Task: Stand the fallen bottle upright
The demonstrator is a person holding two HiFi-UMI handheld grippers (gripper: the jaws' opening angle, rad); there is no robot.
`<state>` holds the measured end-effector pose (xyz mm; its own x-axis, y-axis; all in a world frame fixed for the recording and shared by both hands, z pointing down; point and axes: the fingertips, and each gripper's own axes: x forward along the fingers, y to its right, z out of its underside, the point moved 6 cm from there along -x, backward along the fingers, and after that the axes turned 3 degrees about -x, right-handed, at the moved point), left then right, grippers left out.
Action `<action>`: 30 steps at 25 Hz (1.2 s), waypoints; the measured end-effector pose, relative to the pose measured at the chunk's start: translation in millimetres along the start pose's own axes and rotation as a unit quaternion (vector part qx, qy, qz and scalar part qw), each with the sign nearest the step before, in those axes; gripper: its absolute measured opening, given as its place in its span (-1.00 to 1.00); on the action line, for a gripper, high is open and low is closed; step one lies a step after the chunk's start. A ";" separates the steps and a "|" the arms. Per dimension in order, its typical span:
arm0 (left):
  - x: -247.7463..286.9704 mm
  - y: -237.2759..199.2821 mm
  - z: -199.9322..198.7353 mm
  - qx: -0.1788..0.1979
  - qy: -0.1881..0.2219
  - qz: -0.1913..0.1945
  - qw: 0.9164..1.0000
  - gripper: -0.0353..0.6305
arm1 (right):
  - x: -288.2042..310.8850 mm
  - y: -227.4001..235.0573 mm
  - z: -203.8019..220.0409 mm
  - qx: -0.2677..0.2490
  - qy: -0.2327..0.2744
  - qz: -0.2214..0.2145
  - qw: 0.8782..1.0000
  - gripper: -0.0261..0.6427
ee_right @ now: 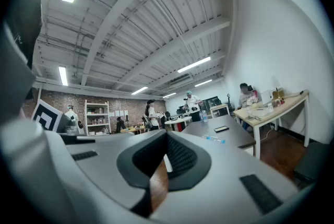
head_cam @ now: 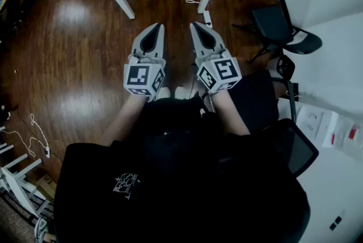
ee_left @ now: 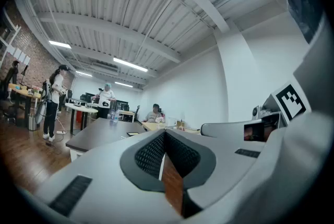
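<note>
Left grey two-finger gripper [head_cam: 156, 27] and right grey two-finger gripper [head_cam: 195, 25]: fingers closed, empty. Clear plastic bottle [ee_right: 214, 139] lies on dark tabletop [ee_right: 235, 137], well apart.

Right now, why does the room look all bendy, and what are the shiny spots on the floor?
Head view: dim overall, with pale glare patches on the dark brown wooden floor. Left gripper view: the wide lens curves the white ribbed ceiling and leaves black corners. Right gripper view: same curving; the long ceiling light strip glows bright.
</note>
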<state>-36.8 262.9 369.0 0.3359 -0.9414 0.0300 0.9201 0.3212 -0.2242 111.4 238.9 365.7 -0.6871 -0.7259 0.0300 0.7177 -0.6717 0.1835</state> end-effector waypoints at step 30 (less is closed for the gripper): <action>68.3 -28.1 13.1 -0.004 -0.012 0.010 1.000 -0.89 | 50.4 49.4 6.7 -0.004 -0.016 0.013 1.000 -0.89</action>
<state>-37.0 190.9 390.0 0.3589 -0.9321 0.0489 0.9117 0.3389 -0.2322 111.4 170.1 382.8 -0.6714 -0.7381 0.0668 0.7362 -0.6539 0.1748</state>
